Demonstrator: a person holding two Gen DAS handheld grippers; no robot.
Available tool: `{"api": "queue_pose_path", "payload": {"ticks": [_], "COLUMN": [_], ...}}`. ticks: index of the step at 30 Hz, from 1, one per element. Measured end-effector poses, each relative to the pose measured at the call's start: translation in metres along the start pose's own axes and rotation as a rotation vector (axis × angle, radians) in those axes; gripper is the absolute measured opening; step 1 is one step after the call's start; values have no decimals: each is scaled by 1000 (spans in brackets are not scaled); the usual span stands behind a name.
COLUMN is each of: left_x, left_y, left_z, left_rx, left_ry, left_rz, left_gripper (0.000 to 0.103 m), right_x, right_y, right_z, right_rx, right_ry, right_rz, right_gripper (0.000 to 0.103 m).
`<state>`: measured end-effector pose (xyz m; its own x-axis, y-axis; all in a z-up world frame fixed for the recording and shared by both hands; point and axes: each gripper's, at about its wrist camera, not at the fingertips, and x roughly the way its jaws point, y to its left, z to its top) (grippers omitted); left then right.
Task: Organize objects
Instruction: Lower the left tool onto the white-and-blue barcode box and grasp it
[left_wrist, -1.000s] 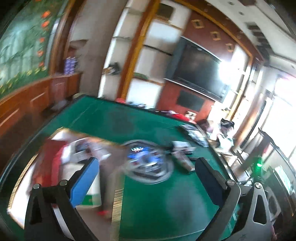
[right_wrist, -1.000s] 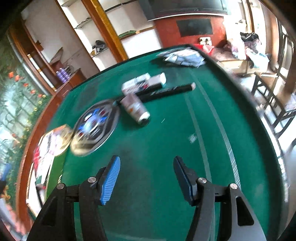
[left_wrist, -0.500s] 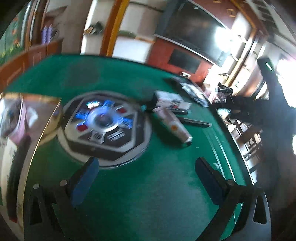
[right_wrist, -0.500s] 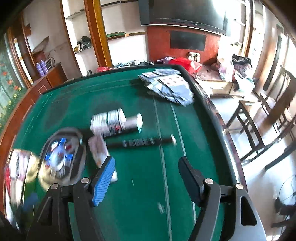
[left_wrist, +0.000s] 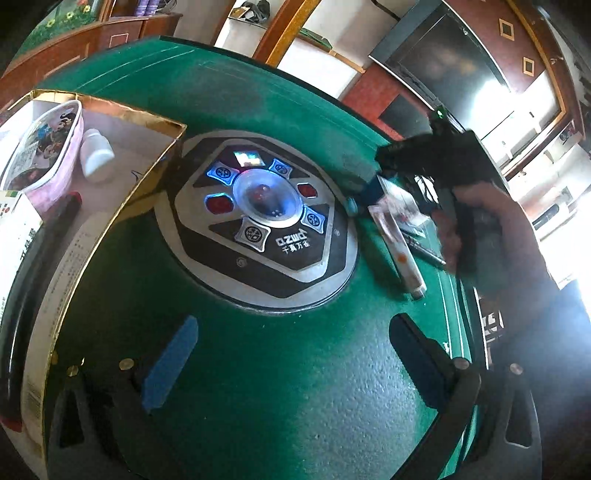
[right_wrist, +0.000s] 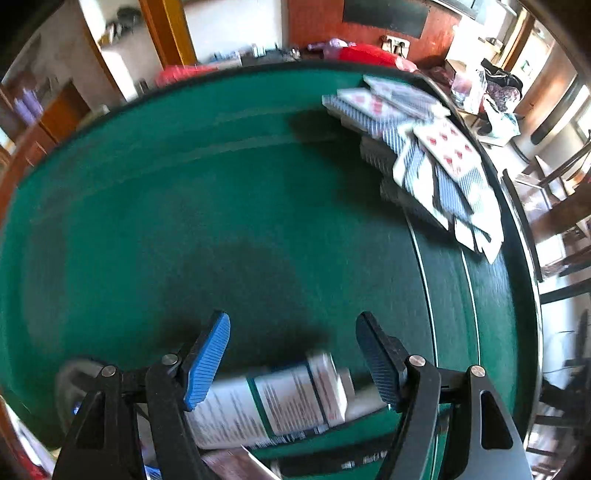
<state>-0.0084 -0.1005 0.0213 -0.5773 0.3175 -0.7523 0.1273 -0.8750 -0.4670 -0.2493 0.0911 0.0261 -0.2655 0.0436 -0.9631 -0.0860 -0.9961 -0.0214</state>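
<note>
Box (right_wrist: 273, 402) sits under our right gripper (right_wrist: 291, 358) — spread, pinching nothing. Tube (left_wrist: 400, 251) and cards (right_wrist: 424, 155) remain on the tabletop (right_wrist: 221, 206) — our left gripper (left_wrist: 295, 354) is spread too.

A round control panel (left_wrist: 258, 221) sits in the middle of the worktop (left_wrist: 295, 387). Left of it stands an open box (left_wrist: 122, 147) with a small bottle (left_wrist: 96, 153) and a pouch (left_wrist: 48, 147) inside. Right of the panel lie a tube (left_wrist: 399, 247) and a carton (right_wrist: 273, 402). Playing cards (right_wrist: 424, 147) spread along the far right edge.
</note>
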Motion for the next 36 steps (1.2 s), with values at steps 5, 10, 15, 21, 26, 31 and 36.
{"api": "queue_pose_path", "payload": {"ticks": [5, 10, 15, 21, 26, 31, 36], "left_x": [-3, -12, -20, -18, -44, -54, -25], "left_y": [1, 0, -13, -27, -47, -87, -118], "left_z": [1, 4, 3, -13, -39, -67, -81], "left_rx": [-12, -16, 60, 187, 345, 646, 835], "left_ry": [-3, -43, -120, -112, -133, -167, -155], "left_rz": [-7, -37, -14, 1, 41, 155, 295], "left_gripper": [103, 103, 103, 103, 103, 103, 103], "right_x": [-21, -55, -148, -226, -193, -137, -118], "right_y": [-12, -28, -78, -131, -157, -170, -184], "right_z": [-74, -162, -226, -292, -310, -319, -339], "right_rx": [-51, -112, -74, -38, 41, 148, 184], "right_ry": [53, 80, -175, -442, -436, -362, -353], "right_rz": [34, 160, 226, 160, 201, 311, 358], "right_gripper": [78, 79, 79, 94, 95, 95, 95]}}
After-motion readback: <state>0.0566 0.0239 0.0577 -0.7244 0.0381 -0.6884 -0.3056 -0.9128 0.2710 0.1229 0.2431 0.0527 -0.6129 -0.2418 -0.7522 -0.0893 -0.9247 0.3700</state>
